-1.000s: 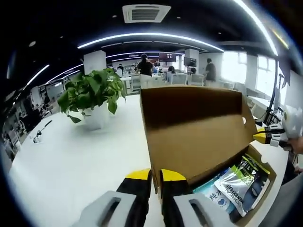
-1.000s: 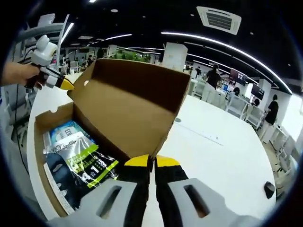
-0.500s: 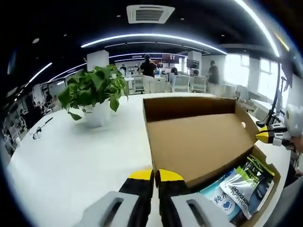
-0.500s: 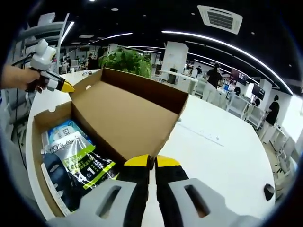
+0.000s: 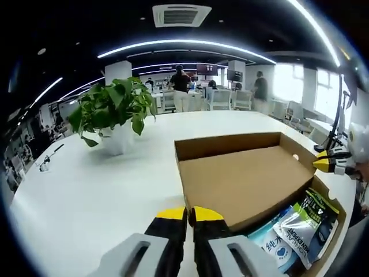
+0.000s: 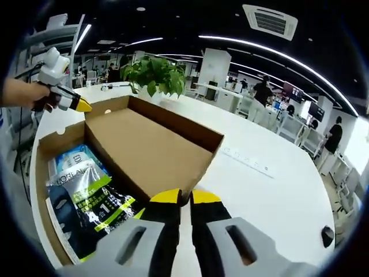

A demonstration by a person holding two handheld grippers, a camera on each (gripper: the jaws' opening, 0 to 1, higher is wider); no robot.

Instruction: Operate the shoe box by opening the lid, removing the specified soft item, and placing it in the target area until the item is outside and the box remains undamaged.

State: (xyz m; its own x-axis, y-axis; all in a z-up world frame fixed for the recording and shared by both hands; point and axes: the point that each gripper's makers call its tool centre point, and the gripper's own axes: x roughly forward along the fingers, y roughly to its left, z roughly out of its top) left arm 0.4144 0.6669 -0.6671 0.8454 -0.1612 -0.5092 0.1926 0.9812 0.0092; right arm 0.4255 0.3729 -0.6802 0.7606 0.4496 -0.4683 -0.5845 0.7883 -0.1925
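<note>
Nearest in the left gripper view, the left tongs (image 5: 188, 214) have their yellow-tipped jaws pressed together just beside the lid's near edge; whether they pinch it cannot be told. The right tongs (image 6: 185, 198) look the same in the right gripper view, jaws together at the lid's edge. Just beyond lies the brown cardboard shoe box (image 6: 41, 173) on the white tabletop (image 5: 86, 190), its hinged lid (image 5: 242, 182) folded right back and lying open. Inside rest glossy soft plastic packets (image 6: 86, 193), blue, white and green-striped. They are probably light, limp and slippery, best pinched at a sealed edge. Farther off stands a leafy potted plant (image 5: 112, 112).
</note>
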